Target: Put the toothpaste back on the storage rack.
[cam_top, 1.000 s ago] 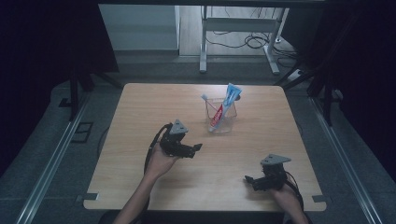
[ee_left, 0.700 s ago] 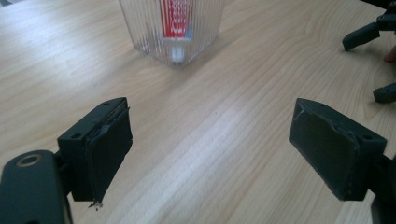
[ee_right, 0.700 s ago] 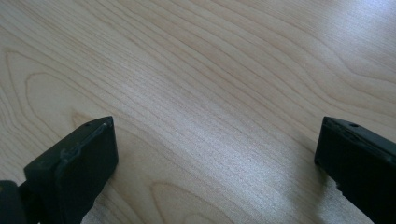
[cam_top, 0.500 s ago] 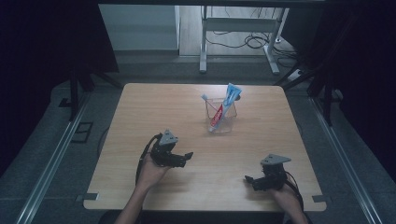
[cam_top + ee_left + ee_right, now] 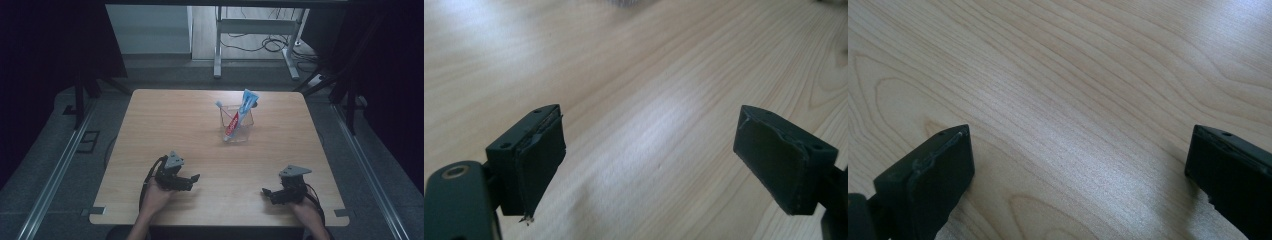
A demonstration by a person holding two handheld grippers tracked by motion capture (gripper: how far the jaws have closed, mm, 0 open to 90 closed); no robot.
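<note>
Left tongs (image 5: 192,178) and right tongs (image 5: 267,193) low over the counter (image 5: 165,120), jaws apart and empty, well short of the clear cup (image 5: 236,123) holding toothpaste tube (image 5: 240,114) and toothbrush (image 5: 223,110). Risk on approach: tipping the light, top-heavy cup with a careless nudge.

Both grippers are black — left gripper (image 5: 192,179), right gripper (image 5: 266,193) — each topped by a grey three-cornered plate, with blocky screw-holed pads (image 5: 540,150) and black cables.
</note>
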